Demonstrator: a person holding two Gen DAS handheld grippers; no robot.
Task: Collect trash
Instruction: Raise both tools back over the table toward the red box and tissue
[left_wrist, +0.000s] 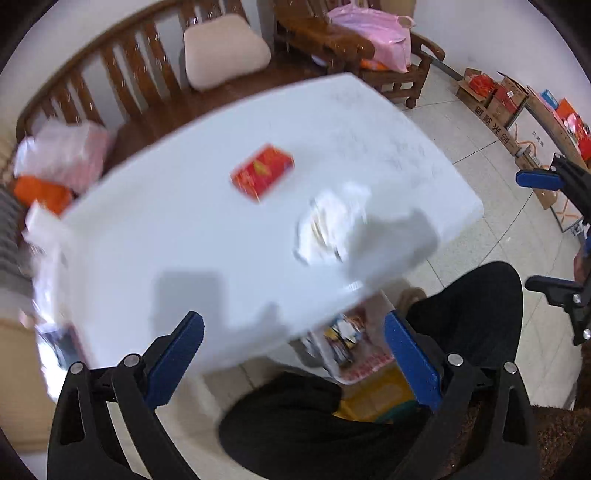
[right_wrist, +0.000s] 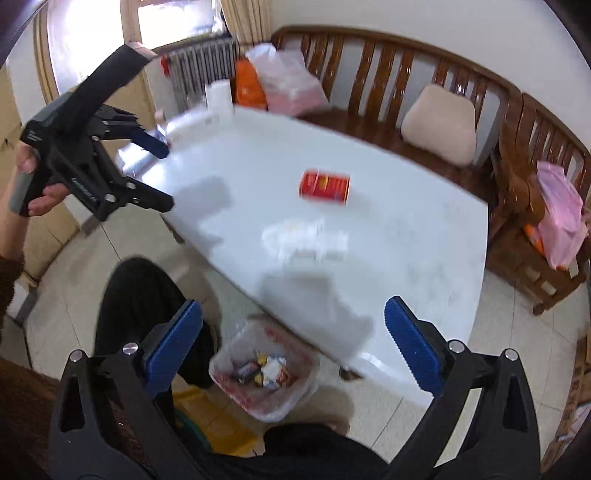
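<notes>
A crumpled white wrapper (left_wrist: 328, 229) (blurred, contents unclear) lies on the white table (left_wrist: 184, 240) near a red box (left_wrist: 263, 172) whose print is unreadable. A lined bin (right_wrist: 266, 373) holding scraps sits on the floor below. Left gripper (left_wrist: 293, 354) and right gripper (right_wrist: 293, 343) hang above it, jaws wide apart, empty. Wooden bench (right_wrist: 388, 70) behind.

Your room is bright. Daylight comes from the window (right_wrist: 110, 33) at the top left, and it glows too white. Soft gray shadows lie on the white table (right_wrist: 406, 229). Both pictures are smeared with blur, most on the crumpled paper (left_wrist: 328, 229). The edges bend round and go dark.
</notes>
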